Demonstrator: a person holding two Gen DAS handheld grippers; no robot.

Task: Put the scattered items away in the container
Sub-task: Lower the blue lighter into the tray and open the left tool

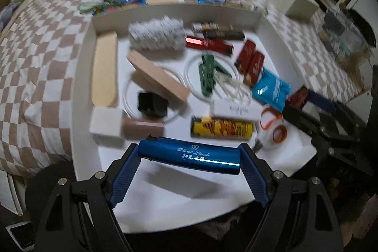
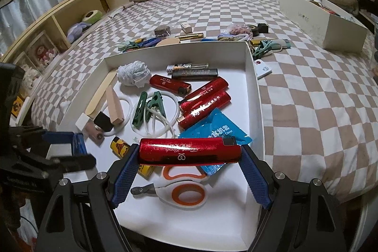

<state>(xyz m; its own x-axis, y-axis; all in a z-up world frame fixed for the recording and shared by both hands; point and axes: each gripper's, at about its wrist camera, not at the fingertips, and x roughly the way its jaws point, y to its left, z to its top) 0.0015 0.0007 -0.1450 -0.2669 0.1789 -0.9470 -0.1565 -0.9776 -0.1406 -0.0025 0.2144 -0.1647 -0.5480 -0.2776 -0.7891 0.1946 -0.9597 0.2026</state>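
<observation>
The left gripper [image 1: 189, 157] held a blue lighter [image 1: 190, 158] lengthwise between its wide-spread pads, above the near end of the white box [image 2: 254, 77] on the checked bed [image 2: 307, 91]. The right gripper [image 2: 189, 154] clamped a red lighter [image 2: 189, 152] the same way, over the scissors [image 2: 182, 193] inside the box. More small items [image 2: 189, 36] lay on the bed beyond the box's far wall.

blue lighter [image 1: 190, 158]: crosswise, held over white box [image 1: 81, 86] | red lighter [image 2: 189, 151]: crosswise, held over box

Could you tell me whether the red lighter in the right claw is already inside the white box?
Not yet: the red lighter is clamped above the white box.
</observation>
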